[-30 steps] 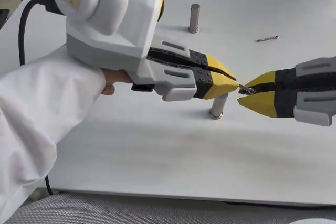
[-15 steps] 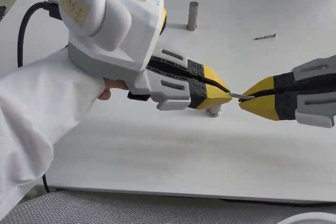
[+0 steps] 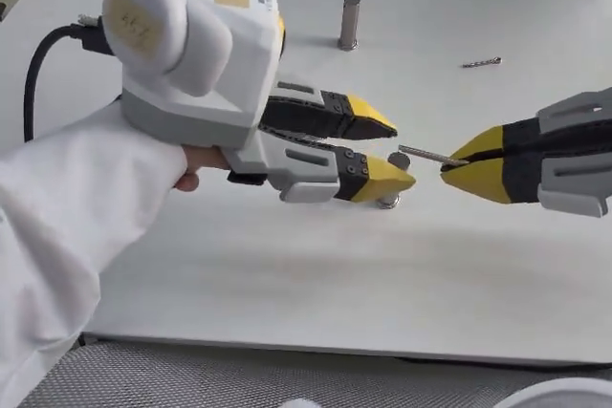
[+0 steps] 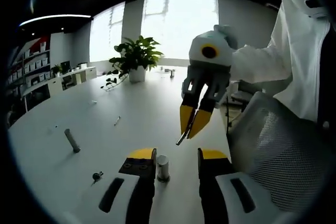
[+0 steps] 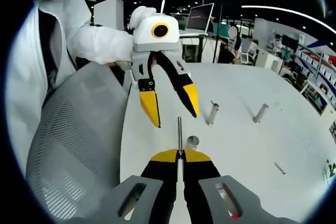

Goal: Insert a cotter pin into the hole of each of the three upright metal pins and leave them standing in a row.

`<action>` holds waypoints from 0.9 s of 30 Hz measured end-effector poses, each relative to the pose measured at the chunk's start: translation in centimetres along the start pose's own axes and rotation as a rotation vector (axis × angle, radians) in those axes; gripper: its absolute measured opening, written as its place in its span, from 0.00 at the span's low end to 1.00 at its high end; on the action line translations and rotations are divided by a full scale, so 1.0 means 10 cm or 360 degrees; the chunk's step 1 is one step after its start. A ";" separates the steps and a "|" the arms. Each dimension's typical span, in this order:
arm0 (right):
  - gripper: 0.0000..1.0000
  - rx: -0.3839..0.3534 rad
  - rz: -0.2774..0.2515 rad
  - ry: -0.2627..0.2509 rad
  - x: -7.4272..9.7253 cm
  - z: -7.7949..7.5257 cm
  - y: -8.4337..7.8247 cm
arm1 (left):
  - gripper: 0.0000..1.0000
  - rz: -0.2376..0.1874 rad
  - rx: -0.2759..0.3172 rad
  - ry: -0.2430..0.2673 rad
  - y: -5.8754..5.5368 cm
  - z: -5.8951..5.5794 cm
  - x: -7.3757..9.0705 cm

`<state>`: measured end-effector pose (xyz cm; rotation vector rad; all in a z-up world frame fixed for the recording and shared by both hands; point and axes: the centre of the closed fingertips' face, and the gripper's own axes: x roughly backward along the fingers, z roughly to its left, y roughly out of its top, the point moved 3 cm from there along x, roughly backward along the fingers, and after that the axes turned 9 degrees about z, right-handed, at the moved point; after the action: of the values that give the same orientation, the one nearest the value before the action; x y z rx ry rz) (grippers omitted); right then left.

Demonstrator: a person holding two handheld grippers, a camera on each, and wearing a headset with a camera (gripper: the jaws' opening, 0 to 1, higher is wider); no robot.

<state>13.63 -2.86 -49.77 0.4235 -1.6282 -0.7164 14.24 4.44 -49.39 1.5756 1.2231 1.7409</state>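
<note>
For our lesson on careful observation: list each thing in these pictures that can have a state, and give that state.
left gripper, open, jaws astride the near metal pin.
right gripper, shut on a cotter pin.
cotter pin, held by one end, free tip near the pin's top, not yet inserted.
near metal pin, upright.
far metal pin, upright.
spare cotter pin, lying loose on the table.

Open-plan ofc (desks [image 4: 139, 106], plant [image 4: 135, 53], monitor [image 5: 201, 18])

My grey-white left gripper [image 3: 400, 153] and grey right gripper [image 3: 448, 166] carry black jaws tipped yellow (2 each); white sleeve [image 3: 67, 217], black cable [image 3: 29, 93].
</note>
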 end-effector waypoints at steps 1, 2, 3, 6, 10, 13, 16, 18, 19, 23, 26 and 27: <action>0.00 -0.0012 0.0030 -0.0017 0.00 -0.06 -0.05 | 0.31 0.0001 0.0013 0.0016 -0.02 0.02 -0.01; 0.00 -0.0017 0.0049 -0.0027 -0.01 -0.09 -0.08 | 0.33 0.0004 0.0027 0.0034 -0.05 0.05 -0.03; 0.00 -0.0028 0.0076 -0.0035 -0.02 -0.12 -0.12 | 0.34 0.0008 0.0046 0.0047 -0.09 0.08 -0.05; 0.00 -0.0027 0.0150 -0.0052 -0.05 -0.20 -0.23 | 0.38 0.0016 0.0089 0.0055 -0.20 0.15 -0.11; 0.00 -0.0027 0.0221 -0.0050 -0.11 -0.25 -0.32 | 0.36 0.0013 0.0145 0.0048 -0.29 0.20 -0.17; 0.00 -0.0016 0.0250 -0.0038 -0.16 -0.28 -0.38 | 0.34 0.0031 0.0152 0.0044 -0.34 0.23 -0.22; 0.00 0.0006 0.0281 -0.0026 -0.20 -0.29 -0.42 | 0.32 0.0037 0.0158 0.0033 -0.35 0.26 -0.26; 0.00 0.0015 0.0292 -0.0018 -0.22 -0.29 -0.43 | 0.31 0.0045 0.0143 0.0017 -0.35 0.26 -0.29; 0.00 0.0018 0.0294 -0.0013 -0.23 -0.29 -0.43 | 0.29 0.0046 0.0131 0.0008 -0.34 0.26 -0.30; 0.00 0.0055 0.0306 -0.0008 -0.25 -0.32 -0.46 | 0.24 0.0052 0.0098 -0.0011 -0.32 0.27 -0.33; 0.00 0.0075 0.0310 0.0003 -0.27 -0.31 -0.45 | 0.21 0.0050 0.0083 -0.0013 -0.30 0.28 -0.34; 0.00 0.0082 0.0311 0.0003 -0.28 -0.31 -0.45 | 0.19 0.0047 0.0081 -0.0016 -0.29 0.28 -0.34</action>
<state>16.62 -5.10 -54.61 0.2967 -1.6626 -0.5285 17.02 3.78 -53.84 1.6370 1.2543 1.7306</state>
